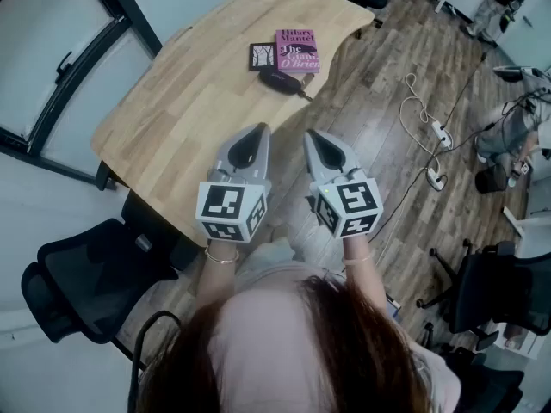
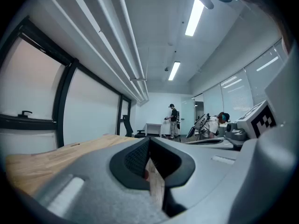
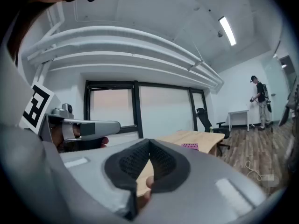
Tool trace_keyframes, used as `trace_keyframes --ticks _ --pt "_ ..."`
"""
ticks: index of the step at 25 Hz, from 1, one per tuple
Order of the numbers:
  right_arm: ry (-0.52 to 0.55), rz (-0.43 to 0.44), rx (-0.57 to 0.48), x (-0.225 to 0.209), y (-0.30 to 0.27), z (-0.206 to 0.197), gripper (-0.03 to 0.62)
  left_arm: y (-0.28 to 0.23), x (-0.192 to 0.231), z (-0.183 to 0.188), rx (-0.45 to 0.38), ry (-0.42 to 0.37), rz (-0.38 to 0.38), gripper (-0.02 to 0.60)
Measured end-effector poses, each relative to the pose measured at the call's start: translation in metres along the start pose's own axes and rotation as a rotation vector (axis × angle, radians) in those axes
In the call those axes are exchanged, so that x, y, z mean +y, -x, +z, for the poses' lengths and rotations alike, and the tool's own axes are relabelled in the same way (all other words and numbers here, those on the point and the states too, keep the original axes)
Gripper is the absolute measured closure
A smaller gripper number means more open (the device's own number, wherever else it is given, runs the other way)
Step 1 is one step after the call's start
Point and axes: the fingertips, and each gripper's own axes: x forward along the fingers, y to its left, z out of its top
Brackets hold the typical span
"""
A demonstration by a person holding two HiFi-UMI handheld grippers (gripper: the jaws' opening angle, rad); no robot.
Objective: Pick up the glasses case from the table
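We hold the left gripper [image 1: 261, 130] and right gripper [image 1: 310, 134] mid-frame, fingers together, empty. The glasses case [image 1: 280, 79] lies upper centre on the tabletop [image 1: 189, 101], just beside a book [image 1: 298, 50]. Unopened fingers could shove it away.

The grey plastic right gripper [image 3: 148, 146], its black-padded jaws closed tip to tip, points across a light wooden table [image 3: 187, 135] bearing a pink paperback book [image 3: 189, 145].

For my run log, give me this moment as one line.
left gripper shut, empty | right gripper shut, empty | glasses case on table by pink book, untouched
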Motion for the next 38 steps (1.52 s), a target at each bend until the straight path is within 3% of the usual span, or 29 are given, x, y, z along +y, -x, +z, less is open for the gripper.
trace_keyframes --ticks 19,38 --pt "-0.017 -0.011 -0.022 -0.007 -0.064 0.009 0.591 -0.042 0.048 -0.006 0.021 0.026 -0.077 0.572" --pt "0.066 -0.043 -0.035 -0.042 -0.115 0.009 0.591 -0.098 0.065 -0.012 0.030 0.041 -0.101 0.572"
